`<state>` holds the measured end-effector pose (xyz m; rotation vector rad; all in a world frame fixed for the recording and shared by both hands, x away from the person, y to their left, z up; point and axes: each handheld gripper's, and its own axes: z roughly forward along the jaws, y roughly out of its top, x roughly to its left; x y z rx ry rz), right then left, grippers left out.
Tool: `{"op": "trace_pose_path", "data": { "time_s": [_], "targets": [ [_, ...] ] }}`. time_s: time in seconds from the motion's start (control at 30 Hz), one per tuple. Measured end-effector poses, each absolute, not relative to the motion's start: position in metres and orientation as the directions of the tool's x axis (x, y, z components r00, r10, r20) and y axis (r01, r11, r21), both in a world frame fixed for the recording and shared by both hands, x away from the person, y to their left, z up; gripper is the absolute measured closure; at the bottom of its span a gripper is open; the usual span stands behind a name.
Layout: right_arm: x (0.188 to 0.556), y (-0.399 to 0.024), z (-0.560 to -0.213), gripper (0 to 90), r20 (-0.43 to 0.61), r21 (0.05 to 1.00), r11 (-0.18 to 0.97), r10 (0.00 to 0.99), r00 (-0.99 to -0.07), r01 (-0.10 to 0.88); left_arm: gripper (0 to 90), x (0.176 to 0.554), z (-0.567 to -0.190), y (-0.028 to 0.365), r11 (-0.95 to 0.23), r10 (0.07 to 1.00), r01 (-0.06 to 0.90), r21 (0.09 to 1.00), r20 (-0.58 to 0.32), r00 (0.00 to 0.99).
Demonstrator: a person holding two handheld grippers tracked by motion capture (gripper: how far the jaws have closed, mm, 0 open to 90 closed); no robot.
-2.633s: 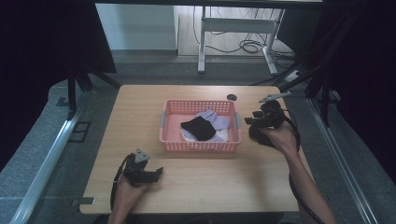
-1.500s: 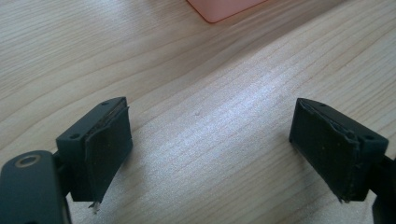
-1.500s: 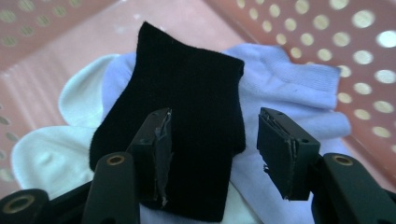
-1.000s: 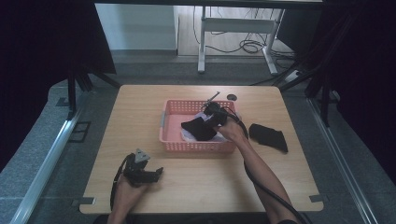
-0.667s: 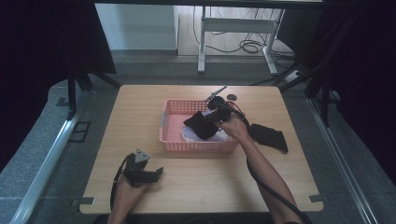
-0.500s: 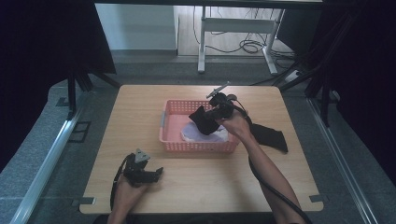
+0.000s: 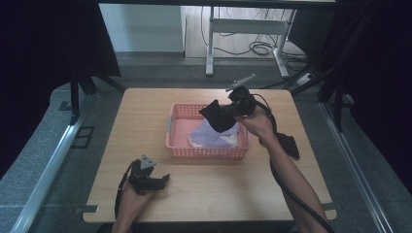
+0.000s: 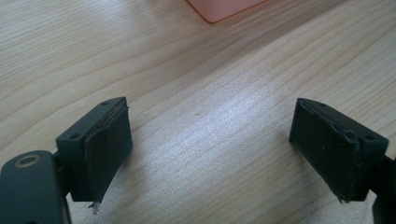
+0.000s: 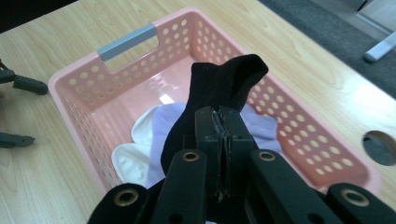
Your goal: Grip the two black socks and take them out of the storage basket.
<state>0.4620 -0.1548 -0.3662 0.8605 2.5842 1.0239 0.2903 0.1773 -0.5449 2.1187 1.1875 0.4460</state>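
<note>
A pink perforated basket (image 7: 175,141) (image 9: 84,105) stands mid-table with lilac (image 7: 210,133) (image 9: 161,126) and white (image 9: 128,161) cloth pieces in it. My right gripper (image 7: 228,110) (image 9: 223,122) hangs above the basket's right half, shut on a black sock (image 7: 217,116) (image 9: 224,84) that droops from its jaws. Another black sock (image 7: 290,144) lies on the table right of the basket. My left gripper (image 7: 163,180) (image 8: 210,140) rests low over bare wood near the front edge, open, nothing between its pads (image 8: 109,140).
The wooden table (image 7: 145,111) has a round cable hole (image 9: 380,147) near its far right corner. Beyond the far edge are a desk frame (image 7: 243,29) and cables on the floor. A metal rail (image 7: 48,160) runs along the left side.
My right gripper left one black sock on the table at the right, went to the basket, shut on the other black sock and is lifting it. The left gripper stayed put.
</note>
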Motion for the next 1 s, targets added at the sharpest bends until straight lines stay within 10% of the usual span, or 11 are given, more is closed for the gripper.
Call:
{"op": "trace_pose_path", "data": {
  "time_s": [1.0],
  "targets": [
    [0.448,-0.225,-0.342,87.3,-0.04,0.735,0.504,0.7,-0.713,0.454,12.8,0.29,-0.545,0.177,-0.364,0.85,0.625,0.691,-0.028,0.527]
  ]
}}
